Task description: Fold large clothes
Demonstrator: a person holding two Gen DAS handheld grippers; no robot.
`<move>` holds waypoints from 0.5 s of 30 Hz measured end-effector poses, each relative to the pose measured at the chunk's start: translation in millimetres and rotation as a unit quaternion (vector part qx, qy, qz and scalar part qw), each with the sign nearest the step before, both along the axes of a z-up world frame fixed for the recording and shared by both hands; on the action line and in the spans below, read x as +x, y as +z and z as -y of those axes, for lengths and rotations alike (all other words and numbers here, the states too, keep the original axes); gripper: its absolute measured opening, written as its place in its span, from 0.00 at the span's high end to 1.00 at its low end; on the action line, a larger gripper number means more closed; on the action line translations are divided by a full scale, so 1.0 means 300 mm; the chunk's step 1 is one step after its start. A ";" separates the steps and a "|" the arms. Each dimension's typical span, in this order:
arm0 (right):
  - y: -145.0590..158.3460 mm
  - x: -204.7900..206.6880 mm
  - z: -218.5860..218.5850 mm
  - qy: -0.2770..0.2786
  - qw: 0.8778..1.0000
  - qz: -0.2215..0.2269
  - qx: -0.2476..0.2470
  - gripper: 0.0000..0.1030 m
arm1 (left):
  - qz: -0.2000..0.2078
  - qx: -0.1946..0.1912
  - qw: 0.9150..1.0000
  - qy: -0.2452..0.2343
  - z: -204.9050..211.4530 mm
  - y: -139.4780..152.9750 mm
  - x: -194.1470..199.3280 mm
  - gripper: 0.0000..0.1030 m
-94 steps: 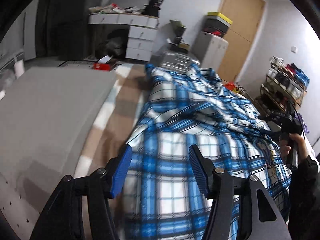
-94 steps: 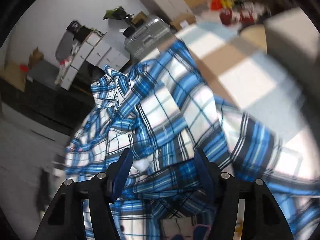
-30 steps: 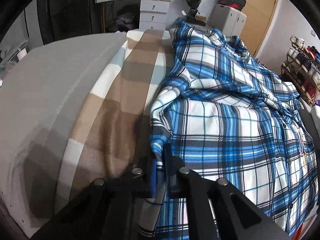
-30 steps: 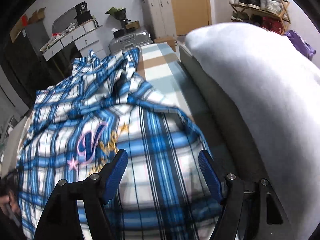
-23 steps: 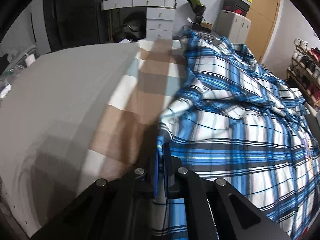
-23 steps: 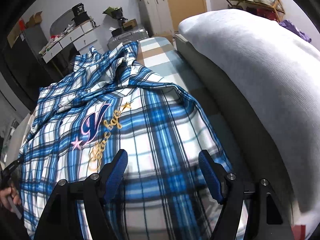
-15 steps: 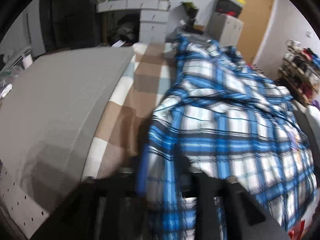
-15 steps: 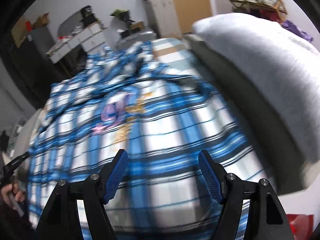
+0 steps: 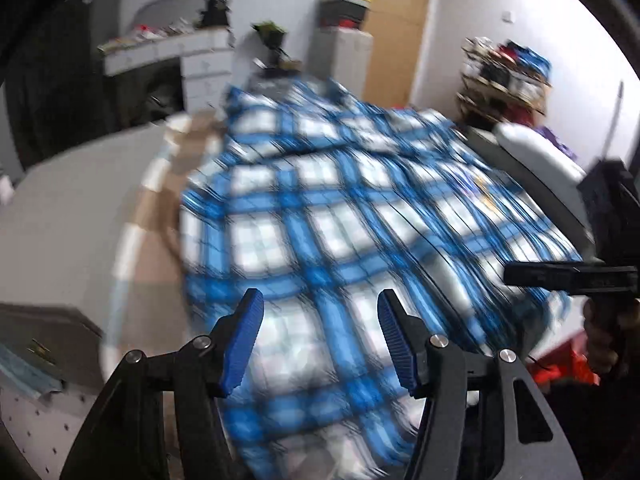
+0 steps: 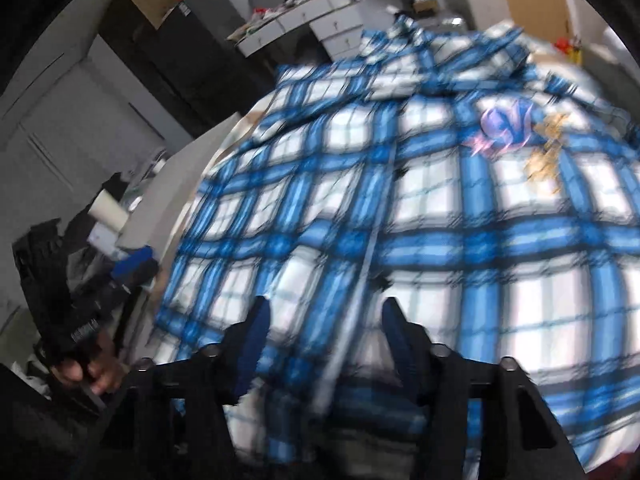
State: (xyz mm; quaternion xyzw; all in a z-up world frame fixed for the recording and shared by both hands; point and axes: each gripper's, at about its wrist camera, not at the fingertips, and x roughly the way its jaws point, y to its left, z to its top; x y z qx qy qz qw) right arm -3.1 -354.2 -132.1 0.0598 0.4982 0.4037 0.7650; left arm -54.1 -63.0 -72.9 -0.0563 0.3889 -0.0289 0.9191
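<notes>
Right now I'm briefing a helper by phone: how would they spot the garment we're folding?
Find the bed in the middle of the cluttered room. Spread across it is the plaid shirt, blue and white checks with dark lines. Only it carries a pink and gold embroidered emblem on the chest.

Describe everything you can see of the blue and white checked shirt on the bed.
The blue and white checked shirt looks like thin woven cotton with dark lines in the pattern. It lies spread front up over the striped beige bed cover, collar at the far end, still wrinkled there. A pink letter with gold script is stitched on the chest, and a button line runs down the middle. Both frames are blurred. No claw presses on it.
</notes>
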 end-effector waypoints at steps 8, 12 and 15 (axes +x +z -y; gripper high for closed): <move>-0.044 -0.065 -0.029 -0.003 1.000 -0.018 -0.011 0.65 | -0.043 0.017 0.996 -0.080 0.104 -0.062 -0.029 0.48; -0.052 -0.075 -0.091 0.001 0.999 0.006 -0.036 0.97 | -0.055 0.025 0.991 -0.119 0.118 -0.078 -0.074 0.48; -0.028 -0.087 -0.098 0.005 0.999 0.027 -0.024 0.99 | -0.065 0.038 0.988 -0.132 0.122 -0.097 -0.104 0.48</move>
